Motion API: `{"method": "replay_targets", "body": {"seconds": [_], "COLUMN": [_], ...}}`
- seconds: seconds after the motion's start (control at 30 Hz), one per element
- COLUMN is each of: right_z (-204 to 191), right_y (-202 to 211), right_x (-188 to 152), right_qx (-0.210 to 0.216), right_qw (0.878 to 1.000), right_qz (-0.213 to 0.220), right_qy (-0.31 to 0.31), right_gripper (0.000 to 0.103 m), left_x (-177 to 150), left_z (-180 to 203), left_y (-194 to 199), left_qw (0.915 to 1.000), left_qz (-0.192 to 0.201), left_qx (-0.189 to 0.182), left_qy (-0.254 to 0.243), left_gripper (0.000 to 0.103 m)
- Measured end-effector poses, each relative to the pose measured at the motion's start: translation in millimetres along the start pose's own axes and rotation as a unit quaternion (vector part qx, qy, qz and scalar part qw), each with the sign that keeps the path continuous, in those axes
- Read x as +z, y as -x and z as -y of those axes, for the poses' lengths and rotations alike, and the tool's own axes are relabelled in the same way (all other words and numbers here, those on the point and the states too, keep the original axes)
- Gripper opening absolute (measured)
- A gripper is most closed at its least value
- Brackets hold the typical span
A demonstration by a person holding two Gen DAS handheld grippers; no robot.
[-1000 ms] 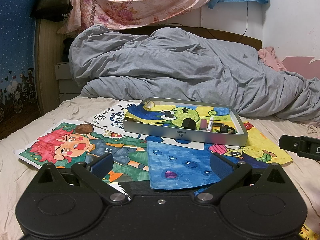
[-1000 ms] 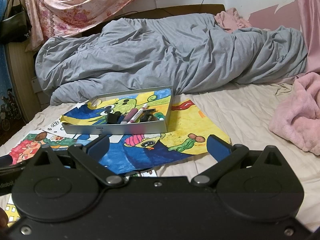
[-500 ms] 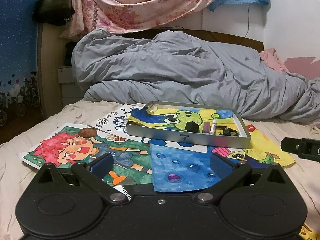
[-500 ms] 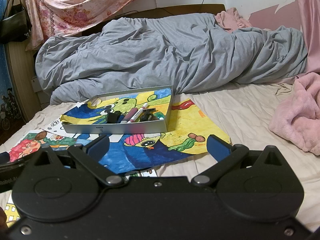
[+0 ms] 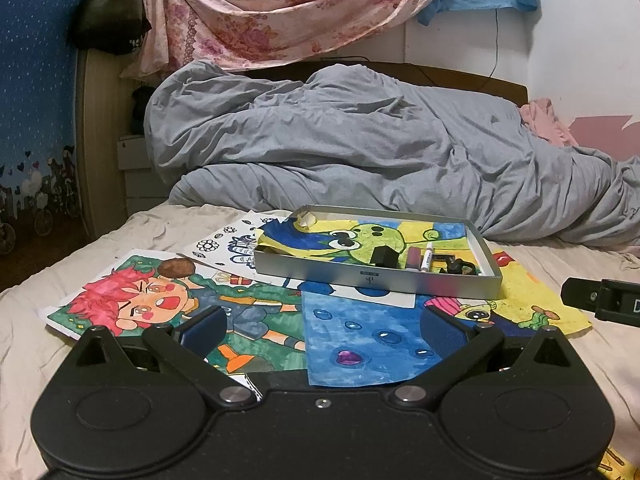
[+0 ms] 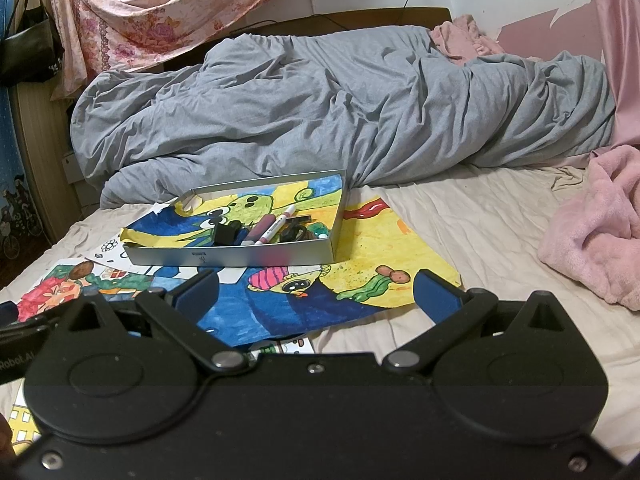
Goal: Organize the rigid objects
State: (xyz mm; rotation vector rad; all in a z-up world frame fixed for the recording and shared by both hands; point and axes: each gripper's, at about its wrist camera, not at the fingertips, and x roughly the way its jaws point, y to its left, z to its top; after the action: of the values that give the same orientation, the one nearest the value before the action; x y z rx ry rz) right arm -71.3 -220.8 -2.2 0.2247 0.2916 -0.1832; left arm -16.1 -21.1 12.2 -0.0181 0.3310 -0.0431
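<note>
A shallow grey metal tray [image 5: 376, 278] [image 6: 240, 257] rests on coloured drawings spread over the bed. Inside it lie a white marker [image 5: 426, 257] [image 6: 276, 225], a mauve tube [image 5: 412, 258] [image 6: 261, 226] and small black items [image 5: 383, 257] [image 6: 224, 235]. A brown round object [image 5: 177, 268] [image 6: 83, 269] sits on the red-haired drawing, outside the tray. My left gripper [image 5: 322, 328] is open and empty, low over the drawings in front of the tray. My right gripper [image 6: 316, 292] is open and empty as well, just short of the tray's near wall. Its black tip [image 5: 600, 300] pokes into the left wrist view.
A rumpled grey duvet [image 5: 360, 152] [image 6: 340, 108] fills the bed behind the tray. A pink blanket [image 6: 596, 224] lies at the right. A thin pencil-like stick [image 5: 202, 261] lies on the white drawing. Bare beige sheet [image 6: 480, 216] stretches to the right of the drawings.
The left gripper has drawn back and risen slightly, so the tray looks smaller and further away. The right gripper has barely moved. Both stay open.
</note>
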Motion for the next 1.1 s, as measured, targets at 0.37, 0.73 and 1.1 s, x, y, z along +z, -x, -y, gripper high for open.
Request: {"method": "replay_targets", "body": {"seconds": [0.37,0.73,1.1], "right_z": [-0.3,-0.2,-0.5], "right_y": [-0.1,-0.1,-1.1], "right_x": [0.2,0.2,-0.4], "right_qx": [0.000,0.000,0.000], "right_qw": [1.000,1.000,1.000], "right_qz": [0.000,-0.001,-0.002], "right_qy": [0.000,0.001,0.002], "right_gripper": [0.102,0.102,0.102], "left_x": [-0.2,1.8,5.1], "left_z": [-0.8,3.0,6.1], "left_y": [0.9,1.7,5.5], "left_qw": [1.0000,1.0000,0.9999], "left_qz": [-0.001,0.002,0.009], "left_qx": [0.000,0.005,0.007], "left_qy": [0.000,-0.004,-0.009], "left_gripper": [0.102,0.102,0.102]}}
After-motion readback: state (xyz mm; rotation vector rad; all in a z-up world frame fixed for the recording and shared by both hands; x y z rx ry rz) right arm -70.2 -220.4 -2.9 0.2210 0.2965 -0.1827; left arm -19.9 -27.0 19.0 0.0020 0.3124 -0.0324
